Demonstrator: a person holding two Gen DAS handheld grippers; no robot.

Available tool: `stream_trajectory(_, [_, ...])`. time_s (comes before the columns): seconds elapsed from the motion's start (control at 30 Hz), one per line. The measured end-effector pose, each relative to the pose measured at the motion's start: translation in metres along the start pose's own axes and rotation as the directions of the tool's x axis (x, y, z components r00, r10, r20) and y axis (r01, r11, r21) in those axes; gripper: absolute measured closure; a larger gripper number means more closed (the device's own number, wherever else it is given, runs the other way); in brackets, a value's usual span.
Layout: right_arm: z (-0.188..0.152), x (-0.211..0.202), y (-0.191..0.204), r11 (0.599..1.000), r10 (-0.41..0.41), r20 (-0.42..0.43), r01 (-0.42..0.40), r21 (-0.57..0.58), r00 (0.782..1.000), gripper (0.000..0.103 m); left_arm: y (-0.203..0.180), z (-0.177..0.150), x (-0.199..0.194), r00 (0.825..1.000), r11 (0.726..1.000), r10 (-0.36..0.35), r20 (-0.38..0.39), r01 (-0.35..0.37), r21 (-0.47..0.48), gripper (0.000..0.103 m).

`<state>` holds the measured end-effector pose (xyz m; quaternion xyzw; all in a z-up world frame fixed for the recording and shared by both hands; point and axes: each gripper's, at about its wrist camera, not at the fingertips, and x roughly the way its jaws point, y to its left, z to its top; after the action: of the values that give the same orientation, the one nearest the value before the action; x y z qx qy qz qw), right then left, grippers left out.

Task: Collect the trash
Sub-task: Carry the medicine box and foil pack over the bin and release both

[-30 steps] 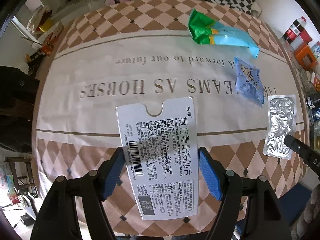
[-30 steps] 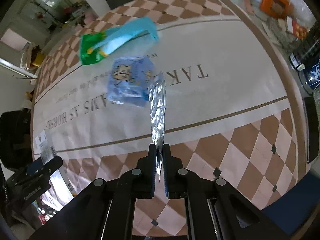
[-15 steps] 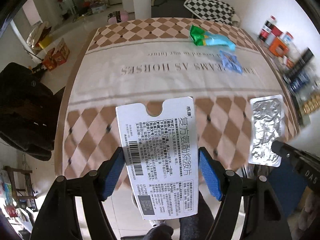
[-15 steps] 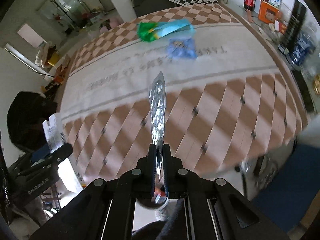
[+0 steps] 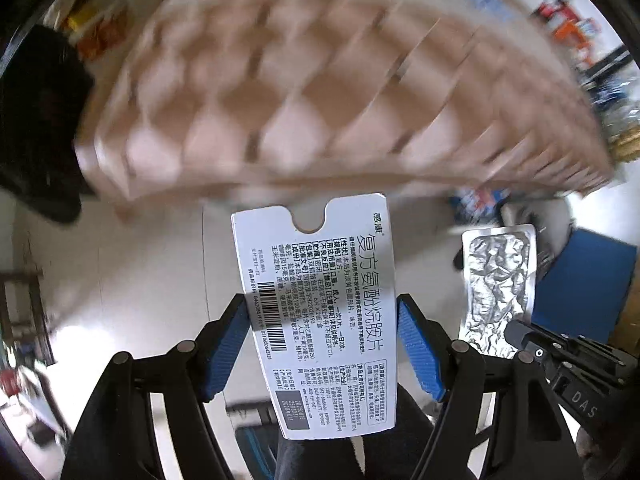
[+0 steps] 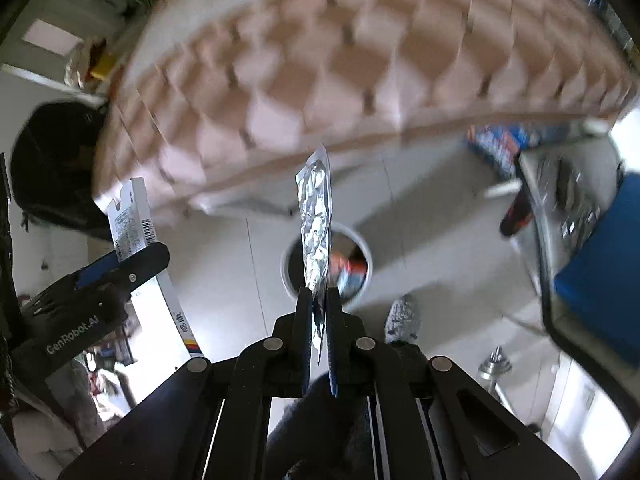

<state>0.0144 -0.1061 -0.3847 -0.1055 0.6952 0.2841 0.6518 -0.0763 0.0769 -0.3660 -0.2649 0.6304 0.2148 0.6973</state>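
The table (image 5: 328,92), draped in a checked cloth, filled the upper part of both views, blurred. Below it lay pale floor (image 6: 432,240), and on the floor a round white bin (image 6: 360,248) stood directly beyond the right gripper's tips. The left gripper (image 5: 322,336) clamped a white medicine box (image 5: 320,304) by its long edges between blue pads (image 5: 226,348), the box upright and flattened, printed side to the camera. The right gripper (image 6: 319,320) was pinched tight on a foil blister (image 6: 316,224), held edge-on and upright, in line with the bin. In the left view the blister (image 5: 496,284) showed flat-on, just right of the box. A grey slipper (image 6: 402,318) lay near the bin.
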Motion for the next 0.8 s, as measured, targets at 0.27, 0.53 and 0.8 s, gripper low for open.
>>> stream_trajectory(0.27, [-0.006,0.187,-0.035,0.999,0.024,-0.167,-0.02,0.031,0.986,0.097,0.042,-0.02,0.195,0.982,0.995,-0.034,-0.188,0.015,-0.1,0.032])
stream_trajectory(0.53, [0.019,0.34,-0.049,1.0,0.006,-0.23,-0.005,0.001,0.973,0.097,0.069,-0.016,0.338,0.956,0.977,-0.136,-0.261,0.086,-0.196,0.031])
stream_trajectory(0.8, [0.036,0.415,-0.051,0.997,0.078,-0.309,-0.072,0.03,0.948,0.095,0.08,-0.024,0.387,0.938,0.965,-0.17,-0.303,0.095,-0.246,0.006])
